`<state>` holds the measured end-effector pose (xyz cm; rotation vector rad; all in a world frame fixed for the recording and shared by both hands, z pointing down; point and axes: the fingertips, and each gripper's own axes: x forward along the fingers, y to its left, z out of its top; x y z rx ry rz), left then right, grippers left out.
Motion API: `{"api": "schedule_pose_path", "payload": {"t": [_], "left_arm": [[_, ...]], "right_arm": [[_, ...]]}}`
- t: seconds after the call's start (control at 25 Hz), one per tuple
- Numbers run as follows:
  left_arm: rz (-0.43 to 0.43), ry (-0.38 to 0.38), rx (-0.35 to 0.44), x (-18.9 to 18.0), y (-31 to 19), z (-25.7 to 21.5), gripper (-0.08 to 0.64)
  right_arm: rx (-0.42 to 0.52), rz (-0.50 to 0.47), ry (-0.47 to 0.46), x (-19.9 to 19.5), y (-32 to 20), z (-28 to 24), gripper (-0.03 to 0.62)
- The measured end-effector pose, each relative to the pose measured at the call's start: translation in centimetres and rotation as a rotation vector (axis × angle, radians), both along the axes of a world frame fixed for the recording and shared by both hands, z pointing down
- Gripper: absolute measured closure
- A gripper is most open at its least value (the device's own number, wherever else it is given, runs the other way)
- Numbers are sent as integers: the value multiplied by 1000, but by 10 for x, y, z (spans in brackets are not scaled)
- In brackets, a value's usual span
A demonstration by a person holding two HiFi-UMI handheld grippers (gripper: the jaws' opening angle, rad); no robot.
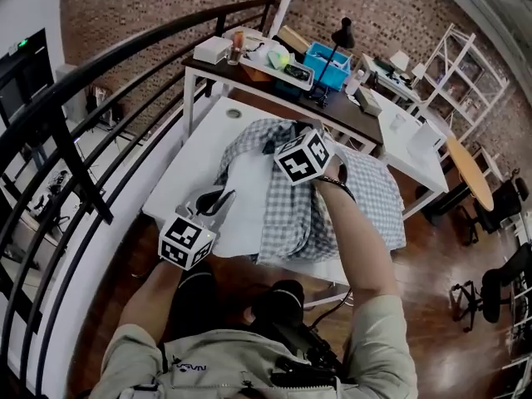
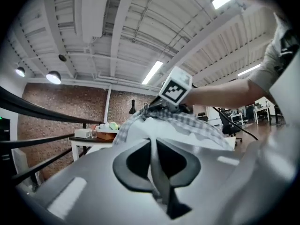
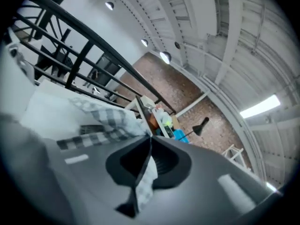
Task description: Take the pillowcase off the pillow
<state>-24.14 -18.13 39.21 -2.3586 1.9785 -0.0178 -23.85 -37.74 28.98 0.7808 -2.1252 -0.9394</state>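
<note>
A white pillow (image 1: 248,183) lies on the white table (image 1: 187,169), half inside a grey-and-white checked pillowcase (image 1: 370,196). My left gripper (image 1: 222,196) is at the pillow's near left corner, and its jaws stand shut on the white fabric. In the left gripper view the left gripper (image 2: 152,140) pinches the pillow (image 2: 157,127), with the pillowcase (image 2: 190,121) bunched beyond it. My right gripper (image 1: 293,131) is raised over the far end of the pillow. The right gripper view shows the right gripper (image 3: 149,142) shut on a fold of the checked pillowcase (image 3: 108,118), which hangs out behind the jaws.
A dark desk (image 1: 349,115) behind the table carries a blue bin (image 1: 326,63), a black lamp (image 1: 341,36), a white box (image 1: 212,50) and clutter. A black railing (image 1: 79,152) runs along the left. More white tables (image 1: 411,152) and office chairs (image 1: 490,293) stand to the right.
</note>
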Motion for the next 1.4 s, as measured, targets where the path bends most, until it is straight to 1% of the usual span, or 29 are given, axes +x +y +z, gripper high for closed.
{"api": "schedule_pose_path", "payload": {"t": [0.04,0.12,0.2,0.28,0.32,0.36,0.4,0.44,0.52,0.56,0.6,0.64,0.72,0.76,0.8,0.84,0.88,0.92,0.96,1.0,1.08,1.16,1.24,1.28,1.32,1.36,1.4], "left_arm": [[13,-29,29,6,10,2,534],[35,-101,55,14,29,12,534],[51,-156,35,18,38,28,533],[60,-154,-2,19,37,36,528],[59,-141,-13,20,37,34,516],[51,-130,-12,21,38,25,486],[39,-120,8,21,41,11,454],[29,-112,53,23,45,-6,438],[17,-96,167,30,56,-45,433],[8,-97,193,33,56,-61,433],[-4,-118,184,35,50,-69,433],[-21,-154,145,34,37,-71,433],[-56,-233,19,28,-1,-61,421],[-65,-265,-51,25,-21,-52,395],[-62,-290,-125,23,-40,-39,345],[-48,-306,-198,21,-55,-25,311],[-32,-308,-262,20,-68,-12,305],[-17,-295,-309,19,-76,-3,302],[-3,-273,-338,18,-81,4,307],[9,-251,-352,19,-83,8,330],[18,-237,-344,22,-80,11,432],[7,-260,-315,27,-75,13,501],[-14,-292,-281,33,-72,15,520],[-27,-309,-264,36,-71,16,523],[-40,-327,-249,38,-69,17,525],[-53,-345,-235,40,-68,17,526],[-66,-364,-221,42,-65,16,528]], "right_arm": [[14,40,-3,11,-17,-4,583],[-3,116,-2,35,-47,0,583],[-81,157,20,55,-63,26,583],[-157,147,78,62,-61,63,583],[-161,129,108,62,-55,76,583],[-146,109,129,61,-50,83,583],[-128,89,139,60,-46,85,583],[-122,70,139,58,-42,84,583],[-154,30,120,57,-34,80,583],[-177,13,114,57,-30,78,583],[-196,-1,113,57,-27,78,583],[-206,-13,114,56,-25,78,583],[-205,-27,111,55,-22,79,583],[-205,-29,111,55,-21,80,583],[-207,-30,110,55,-21,82,583],[-213,-33,107,56,-20,82,583],[-220,-38,104,56,-20,81,582],[-232,-45,101,56,-19,80,581],[-250,-54,98,56,-18,78,580],[-277,-66,90,57,-17,75,570],[-371,-119,34,53,-8,58,541],[-492,-217,-78,40,10,26,497],[-563,-324,-198,21,32,-10,464],[-574,-369,-229,10,42,-23,438],[-575,-403,-227,-1,52,-29,429],[-568,-426,-193,-11,61,-27,409],[-554,-435,-133,-22,68,-19,378]]}}
